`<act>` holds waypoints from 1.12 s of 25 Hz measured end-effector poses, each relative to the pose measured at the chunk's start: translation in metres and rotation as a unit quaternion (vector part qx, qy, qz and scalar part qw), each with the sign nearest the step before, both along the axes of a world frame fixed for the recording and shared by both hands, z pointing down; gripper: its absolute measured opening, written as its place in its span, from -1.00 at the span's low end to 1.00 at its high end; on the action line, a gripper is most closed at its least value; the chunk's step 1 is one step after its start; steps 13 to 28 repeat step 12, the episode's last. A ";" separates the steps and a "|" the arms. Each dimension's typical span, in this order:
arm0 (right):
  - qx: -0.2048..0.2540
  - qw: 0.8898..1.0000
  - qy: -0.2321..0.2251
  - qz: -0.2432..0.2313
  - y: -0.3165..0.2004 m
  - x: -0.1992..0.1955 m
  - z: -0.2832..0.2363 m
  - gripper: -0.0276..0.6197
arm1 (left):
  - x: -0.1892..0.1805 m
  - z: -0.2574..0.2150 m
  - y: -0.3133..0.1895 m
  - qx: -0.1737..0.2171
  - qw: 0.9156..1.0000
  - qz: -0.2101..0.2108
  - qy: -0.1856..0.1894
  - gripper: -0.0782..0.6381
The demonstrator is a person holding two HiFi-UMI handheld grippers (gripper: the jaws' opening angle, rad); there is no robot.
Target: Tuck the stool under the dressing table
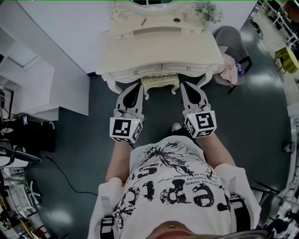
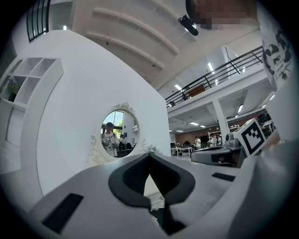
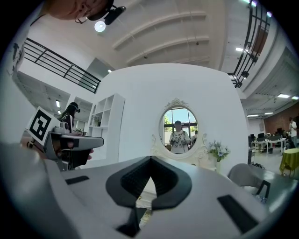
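Observation:
The cream dressing table point(image 1: 161, 51) stands against the white wall. The cream stool point(image 1: 160, 82) sits mostly beneath it, with only its carved front edge and legs showing. My left gripper point(image 1: 138, 87) points at the stool's left corner and my right gripper point(image 1: 185, 85) at its right corner; whether they touch it I cannot tell. In the left gripper view the left gripper point(image 2: 149, 157) has its jaws meeting at the tips with nothing between them. In the right gripper view the right gripper point(image 3: 150, 159) is shut the same way. Both views show the oval mirror point(image 3: 179, 125).
A grey chair point(image 1: 232, 43) with a pink cloth point(image 1: 230, 72) stands right of the table. A white shelf unit point(image 1: 35, 88) is at the left. Flowers point(image 1: 209, 11) sit on the tabletop. A black cable point(image 1: 65, 175) lies on the dark floor.

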State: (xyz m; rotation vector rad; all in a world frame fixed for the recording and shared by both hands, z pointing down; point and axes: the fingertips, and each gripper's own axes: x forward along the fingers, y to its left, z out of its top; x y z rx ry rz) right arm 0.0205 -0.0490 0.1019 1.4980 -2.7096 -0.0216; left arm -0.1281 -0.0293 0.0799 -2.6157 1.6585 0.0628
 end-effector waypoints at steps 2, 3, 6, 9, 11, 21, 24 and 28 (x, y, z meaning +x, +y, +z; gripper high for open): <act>-0.001 1.000 0.001 0.004 0.003 0.001 0.003 -0.87 | 0.001 0.003 0.004 -0.004 1.000 0.001 -0.001 -0.73; -0.002 1.000 0.001 0.004 0.006 0.002 0.004 -0.87 | 0.001 0.004 0.006 -0.005 1.000 0.002 -0.001 -0.73; -0.003 1.000 -0.001 0.002 0.012 0.002 0.007 -0.87 | 0.003 0.006 0.011 -0.004 1.000 0.001 -0.004 -0.73; -0.003 1.000 -0.001 -0.002 0.014 0.001 0.008 -0.87 | 0.004 0.005 0.012 -0.002 1.000 0.001 -0.005 -0.73; -0.002 1.000 -0.001 -0.004 0.013 0.000 0.008 -0.87 | 0.003 0.004 0.011 0.001 1.000 -0.002 -0.007 -0.73; -0.001 1.000 -0.001 -0.005 0.013 -0.001 0.007 -0.87 | 0.002 0.003 0.011 0.003 1.000 -0.003 -0.008 -0.73; -0.001 1.000 -0.001 -0.005 0.013 -0.001 0.007 -0.87 | 0.002 0.003 0.011 0.003 1.000 -0.003 -0.008 -0.73; -0.001 1.000 -0.001 -0.005 0.013 -0.001 0.007 -0.87 | 0.002 0.003 0.011 0.003 1.000 -0.003 -0.008 -0.73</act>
